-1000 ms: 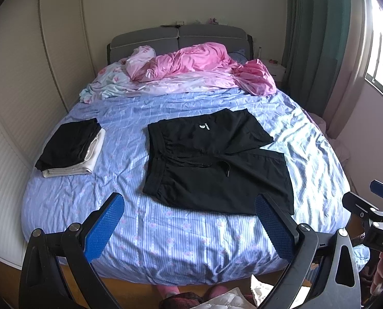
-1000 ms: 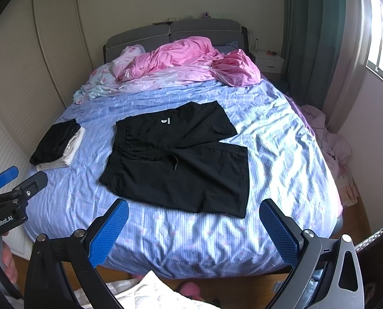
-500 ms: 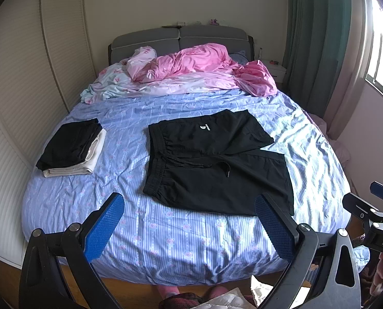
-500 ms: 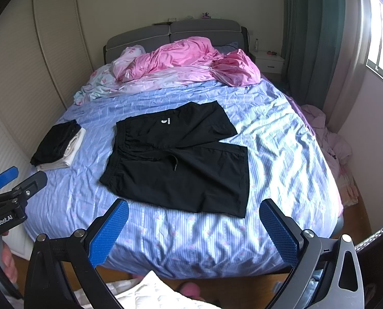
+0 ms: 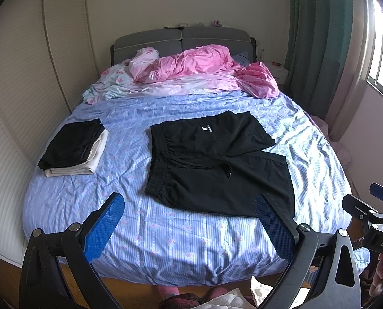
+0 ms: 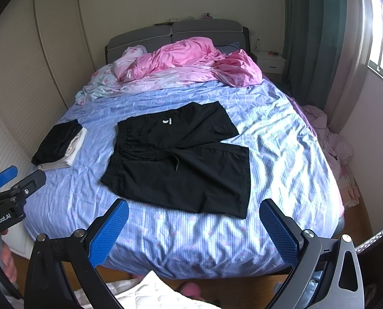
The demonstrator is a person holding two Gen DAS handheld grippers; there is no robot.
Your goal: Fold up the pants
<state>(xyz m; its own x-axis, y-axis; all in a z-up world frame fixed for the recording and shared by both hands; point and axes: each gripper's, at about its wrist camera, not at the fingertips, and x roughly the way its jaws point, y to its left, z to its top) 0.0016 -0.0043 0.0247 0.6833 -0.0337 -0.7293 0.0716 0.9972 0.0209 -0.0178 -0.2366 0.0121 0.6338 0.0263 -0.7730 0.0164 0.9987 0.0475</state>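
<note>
I hold both tools back from the foot of the bed [image 5: 165,252], neither touching cloth. My left hand-held gripper [image 5: 189,226] is spread wide with nothing between its blue pads, and so is my right hand-held gripper [image 6: 194,231]. The black shorts [image 5: 217,164] lie flat on the blue striped sheet in the middle of both frames, straight ahead of and above the fingertips. Their long axis runs across the frame: waistband at the left, the two leg hems at the right, one leg behind the other. In my judgement the near leg's lower edge is closest, the left tool facing the waistband corner, the right tool the hem corner. A folded stack of clothes [image 5: 73,149] sits at the left edge of the bed, well apart.
</note>
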